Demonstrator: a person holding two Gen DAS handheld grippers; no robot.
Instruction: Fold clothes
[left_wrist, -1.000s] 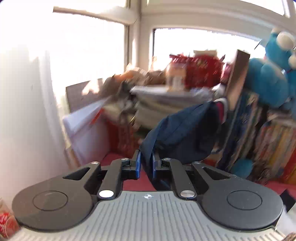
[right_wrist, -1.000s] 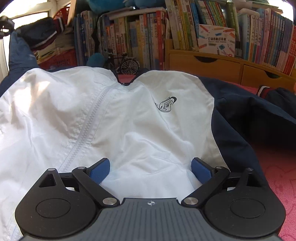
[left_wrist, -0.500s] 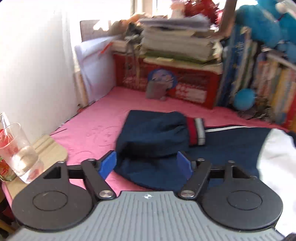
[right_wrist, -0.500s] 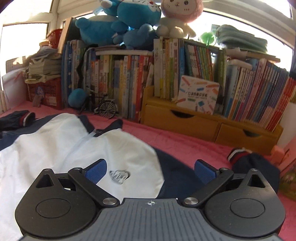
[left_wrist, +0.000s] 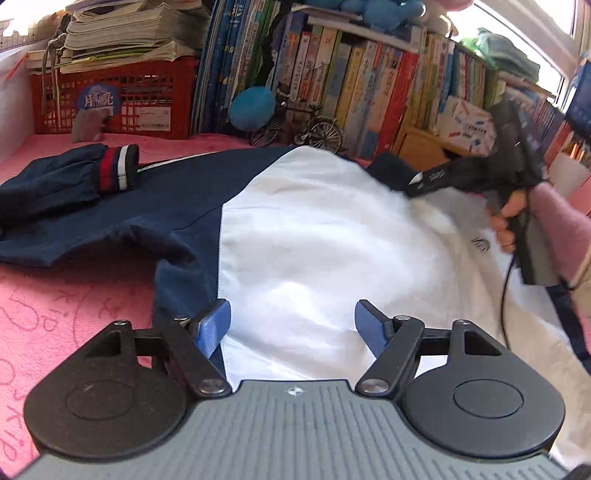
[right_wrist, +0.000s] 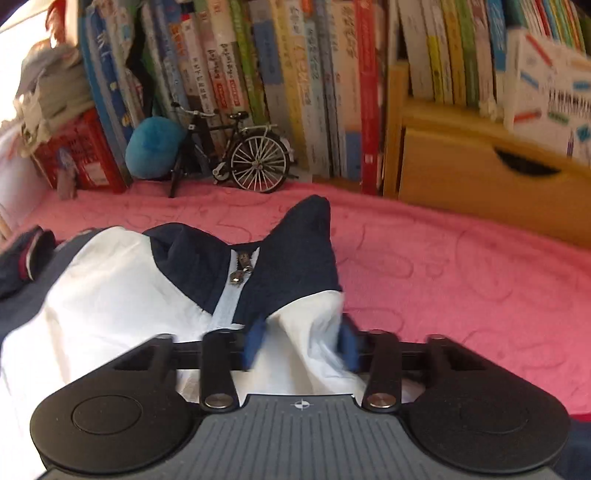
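A white and navy zip jacket (left_wrist: 332, 236) lies front up on the pink blanket (left_wrist: 74, 295). Its navy left sleeve with a red and white striped cuff (left_wrist: 116, 168) lies spread to the left. My left gripper (left_wrist: 291, 325) is open and empty, just above the jacket's lower left side. My right gripper (right_wrist: 301, 345) is closing on a bunched fold of the white shoulder fabric (right_wrist: 306, 332) beside the navy collar (right_wrist: 295, 251) and zipper pull (right_wrist: 240, 273). The right gripper also shows in the left wrist view (left_wrist: 417, 181), low over the collar.
Along the back edge stand a row of books (right_wrist: 295, 74), a red crate (left_wrist: 110, 99) stacked with papers, a blue plush ball (right_wrist: 155, 146), a model bicycle (right_wrist: 251, 158) and a wooden drawer unit (right_wrist: 480, 173). Bare pink blanket (right_wrist: 461, 277) lies right of the collar.
My left gripper let go of the navy sleeve, which now lies flat, and moved right over the jacket body. My right gripper moved up to the collar and its jaws narrowed around the fabric.
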